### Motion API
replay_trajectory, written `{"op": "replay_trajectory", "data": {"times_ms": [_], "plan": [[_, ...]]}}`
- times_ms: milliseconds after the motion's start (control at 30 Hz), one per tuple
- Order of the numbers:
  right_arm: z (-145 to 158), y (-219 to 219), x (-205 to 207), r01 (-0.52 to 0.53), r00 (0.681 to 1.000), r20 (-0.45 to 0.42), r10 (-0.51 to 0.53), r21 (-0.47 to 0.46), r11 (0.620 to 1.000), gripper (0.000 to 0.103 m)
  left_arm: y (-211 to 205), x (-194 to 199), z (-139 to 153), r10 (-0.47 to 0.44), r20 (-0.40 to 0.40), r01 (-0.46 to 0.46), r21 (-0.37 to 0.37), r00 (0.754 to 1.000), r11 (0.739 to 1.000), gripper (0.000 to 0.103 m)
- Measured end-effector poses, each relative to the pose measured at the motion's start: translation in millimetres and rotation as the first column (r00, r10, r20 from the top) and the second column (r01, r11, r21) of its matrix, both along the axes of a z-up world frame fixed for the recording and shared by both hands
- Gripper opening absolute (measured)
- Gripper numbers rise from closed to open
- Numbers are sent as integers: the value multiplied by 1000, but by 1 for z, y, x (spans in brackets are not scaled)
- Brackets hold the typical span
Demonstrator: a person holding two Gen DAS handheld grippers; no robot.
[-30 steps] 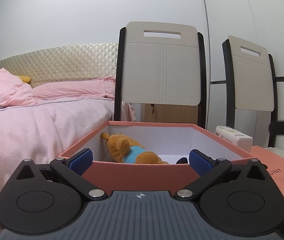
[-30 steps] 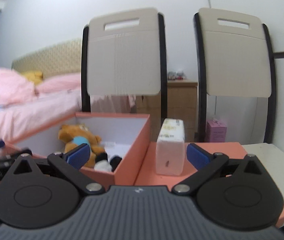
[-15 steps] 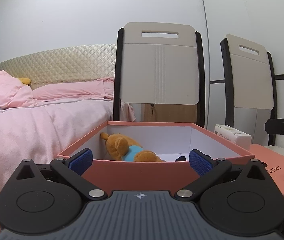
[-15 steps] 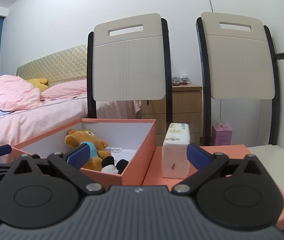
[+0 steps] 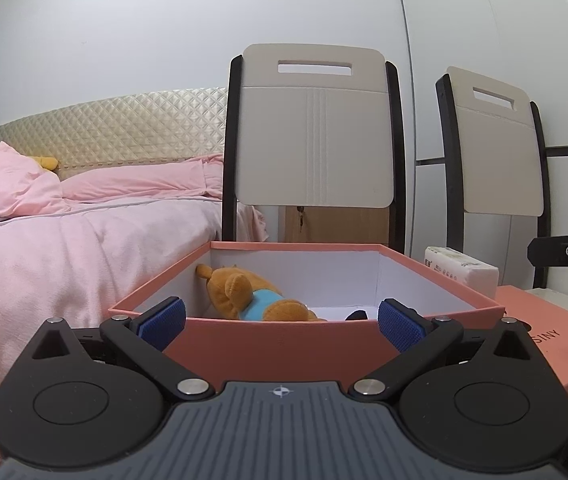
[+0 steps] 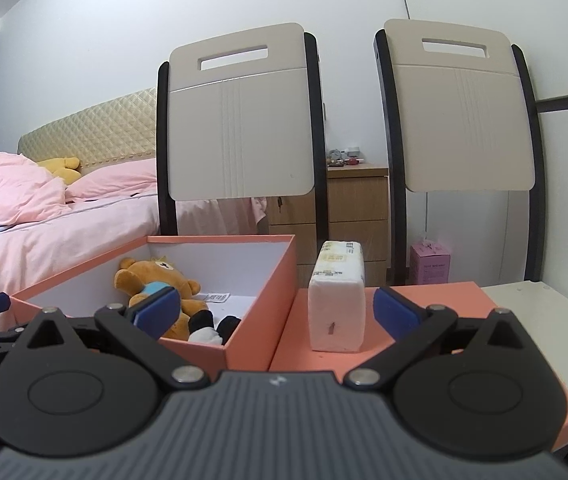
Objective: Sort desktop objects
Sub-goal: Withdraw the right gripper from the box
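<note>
An open salmon-pink box [image 5: 267, 346] [image 6: 257, 322] holds a brown plush bear in a blue shirt [image 5: 249, 296] [image 6: 163, 284] and a black and white soft item [image 6: 209, 330]. Its flat lid [image 6: 436, 300] [image 5: 556, 344] lies to the right, with a white tissue pack [image 6: 338, 300] [image 5: 462, 272] standing on it. My left gripper [image 5: 281, 316] is open and empty just before the box's near wall. My right gripper [image 6: 275, 312] is open and empty, a little short of the tissue pack.
Two beige chair backs [image 6: 239, 120] [image 6: 460, 112] stand behind the table. A pink bed [image 5: 63, 248] lies at the left, a wooden nightstand [image 6: 358, 216] behind. The white table edge [image 6: 544, 312] shows at the right.
Both grippers drew slightly back and steadied; the right wrist view went from blurred to sharp and now faces the tissue pack. Both stay open and empty.
</note>
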State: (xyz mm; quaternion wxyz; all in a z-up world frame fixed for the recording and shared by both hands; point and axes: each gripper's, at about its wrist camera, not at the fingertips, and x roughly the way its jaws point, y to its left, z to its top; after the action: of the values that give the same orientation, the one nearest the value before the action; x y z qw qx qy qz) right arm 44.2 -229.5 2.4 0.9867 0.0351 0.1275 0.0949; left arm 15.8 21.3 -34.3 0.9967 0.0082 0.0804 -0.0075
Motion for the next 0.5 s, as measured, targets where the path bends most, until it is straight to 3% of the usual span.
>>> {"op": "replay_trajectory", "data": {"times_ms": [333, 500], "plan": [[1, -7, -3, 59, 998, -7, -59, 9, 998, 103, -6, 0, -2, 3, 8, -3, 0, 1000, 1000, 103], [3, -16, -8, 39, 999, -11, -38, 44, 998, 103, -11, -1, -2, 3, 17, -3, -8, 1000, 1000, 103]]}}
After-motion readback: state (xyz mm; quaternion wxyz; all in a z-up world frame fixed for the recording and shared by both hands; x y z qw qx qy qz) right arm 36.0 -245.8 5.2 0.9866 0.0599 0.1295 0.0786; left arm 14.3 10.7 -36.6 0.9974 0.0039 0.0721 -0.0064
